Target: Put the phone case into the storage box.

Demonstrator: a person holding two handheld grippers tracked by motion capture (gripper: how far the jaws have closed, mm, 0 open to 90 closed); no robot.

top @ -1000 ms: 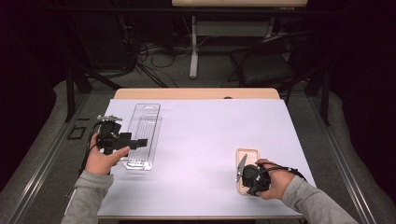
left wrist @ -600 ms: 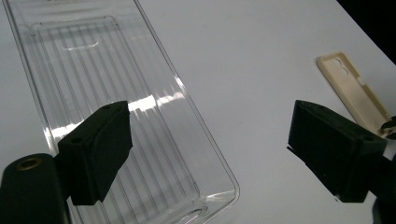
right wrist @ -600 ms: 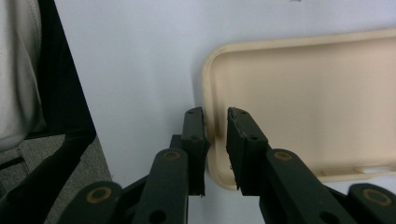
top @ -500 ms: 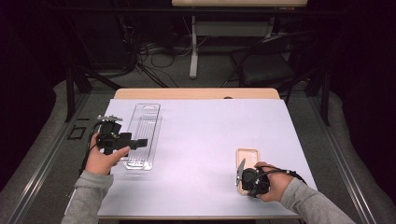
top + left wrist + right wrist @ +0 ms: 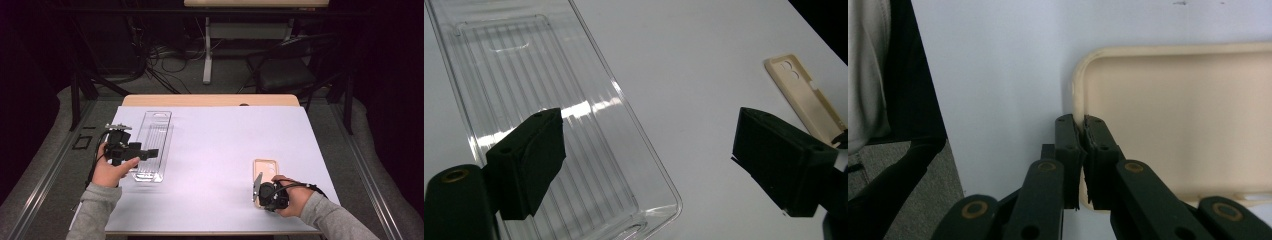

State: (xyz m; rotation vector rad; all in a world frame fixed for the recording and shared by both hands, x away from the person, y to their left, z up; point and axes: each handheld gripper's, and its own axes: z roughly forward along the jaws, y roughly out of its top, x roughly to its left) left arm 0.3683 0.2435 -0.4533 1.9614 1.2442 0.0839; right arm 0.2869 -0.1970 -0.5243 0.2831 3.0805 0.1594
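A beige phone case (image 5: 264, 169) lies flat, hollow side up, at the near right of the white table (image 5: 215, 145). My right gripper (image 5: 266, 197) stands at the case's near end. In the right gripper view the right gripper (image 5: 1083, 134) is shut on the rim of the case (image 5: 1188, 115), at a corner. A long clear plastic tray (image 5: 154, 142) lies at the left. My left gripper (image 5: 150, 151) hovers over its near part. In the left gripper view the left gripper (image 5: 656, 160) is wide open with nothing between the jaws, above the tray (image 5: 554, 75), and the case (image 5: 804, 95) shows far off.
A person's hands and grey sleeves come in from the near edge. The table's wooden far edge (image 5: 210, 100) borders a dark floor with cables, a table leg (image 5: 206, 55) and a chair (image 5: 285, 70). White surface stretches between the tray and the case.
My right hand and gripper have slipped slightly toward the table's near edge, at the case's end. The left gripper and the tray have held still.
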